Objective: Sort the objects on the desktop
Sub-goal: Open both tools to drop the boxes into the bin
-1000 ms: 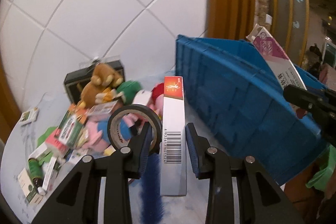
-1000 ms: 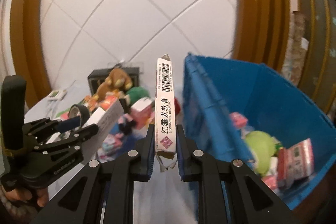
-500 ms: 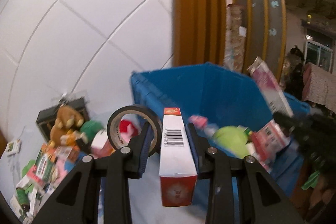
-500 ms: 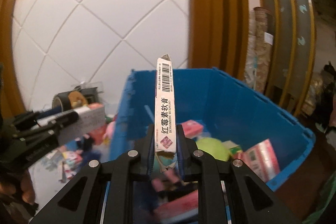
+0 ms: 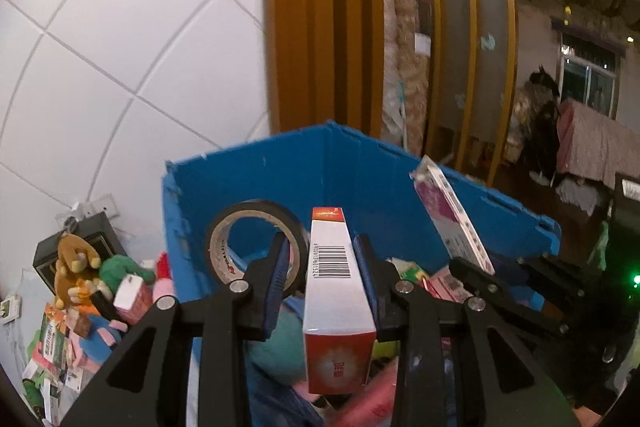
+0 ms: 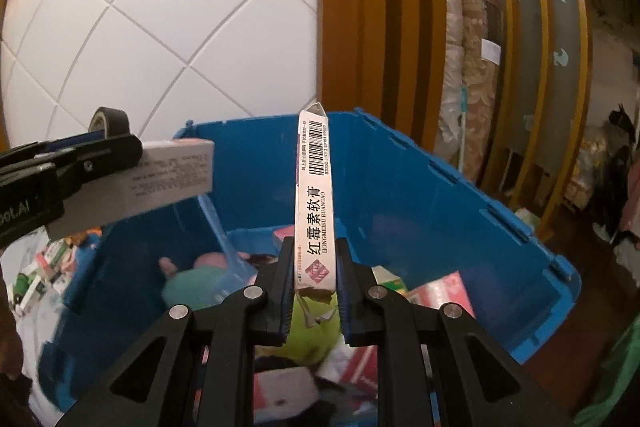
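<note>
A second ago the left gripper (image 5: 322,263) hung over the cluttered tabletop beside the bin; it has since swung across, so its held box now sits above the open blue bin (image 5: 280,183). The right gripper (image 6: 312,267) has likewise carried its carton from beside the bin wall to above the bin's inside.

The left claw is clamped narrow on a white box (image 5: 336,291) with a red end face nearest the lens, a barcode on its top side and a red tip at the far end. A roll of black tape (image 5: 256,251) is threaded on the left finger, just outside the box. Below and beyond the fingers lie a teal soft thing and pink packets inside the bin (blurred). To the left of the claw, outside the bin wall, a brown plush toy (image 5: 74,267) sits among small cartons.

The right claw is pinched on a slim white ointment carton (image 6: 314,203), upright between the fingers, its torn flap at the near end, black Chinese characters with "HONGMEISU RUANGAO" along it and a barcode near the far tip. Under it, in the bin, a lime-green soft item (image 6: 312,331) shows. In the right wrist view the left claw's box pokes in from the left, above the bin's left wall.
</note>
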